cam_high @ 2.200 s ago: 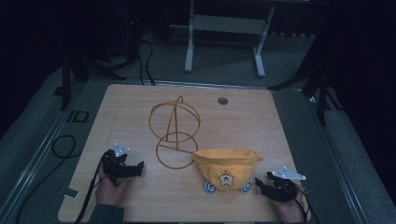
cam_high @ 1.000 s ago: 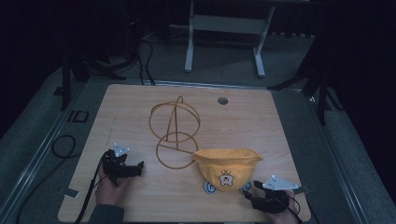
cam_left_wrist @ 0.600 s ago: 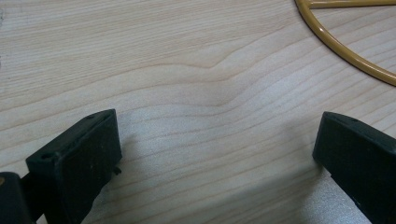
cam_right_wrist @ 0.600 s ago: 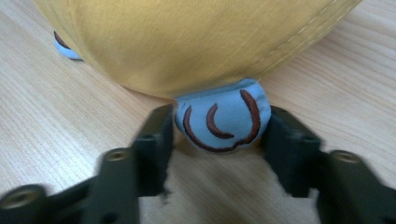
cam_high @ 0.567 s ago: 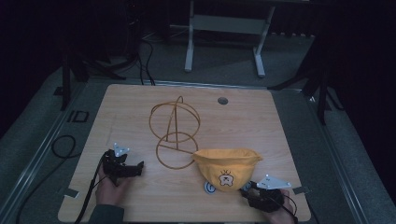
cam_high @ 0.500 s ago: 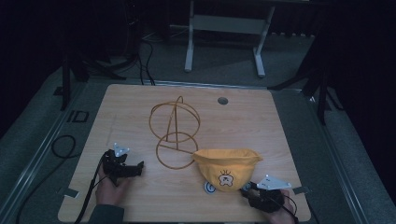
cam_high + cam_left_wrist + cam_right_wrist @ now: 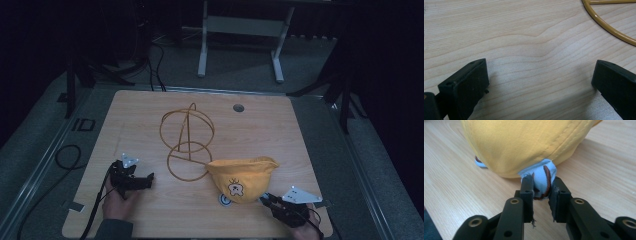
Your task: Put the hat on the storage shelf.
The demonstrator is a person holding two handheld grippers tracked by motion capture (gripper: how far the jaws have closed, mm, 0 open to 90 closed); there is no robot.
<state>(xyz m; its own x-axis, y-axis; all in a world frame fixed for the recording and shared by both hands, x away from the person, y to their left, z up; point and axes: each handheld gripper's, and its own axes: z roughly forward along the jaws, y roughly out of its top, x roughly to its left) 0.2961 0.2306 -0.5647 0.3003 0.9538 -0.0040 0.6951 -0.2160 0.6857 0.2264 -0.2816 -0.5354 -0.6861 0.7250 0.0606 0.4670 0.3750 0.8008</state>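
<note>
Now the right hand-held gripper (image 7: pixel 541 192), at the near right edge of the table (image 7: pixel 310 150), has its jaws narrowed onto a pale blue tab (image 7: pixel 541 176) with a brown cord that sticks out from under the yellow cap (image 7: pixel 242 175). A couple of seconds ago this gripper sat further right, clear of the cap; since then it has slid in toward the cap's near side and closed on that tab. In the right gripper view the blue fabric sits pinched between the two black jaws, though a small gap remains beside it, so I judge the hold is light, not yet firm.

The left hand-held gripper (image 7: pixel 134 181) rests at the near left of the table, where it was before, with its jaws spread wide over bare wood and nothing between them.

The cap lies crown down, opening upward, on the near right part of the table, its printed face turned to the person. It has not shifted. Just behind it and to its left stands the yellow wire stand (image 7: pixel 186 140), whose base ring the cap's edge appears to touch.

With the tab caught, the cap looks ready to be lifted or dragged, probably toward the stand. A thin tab may slip when pulled.

Farther off, a small round grommet (image 7: pixel 238 107) sits near the table's far edge.
</note>
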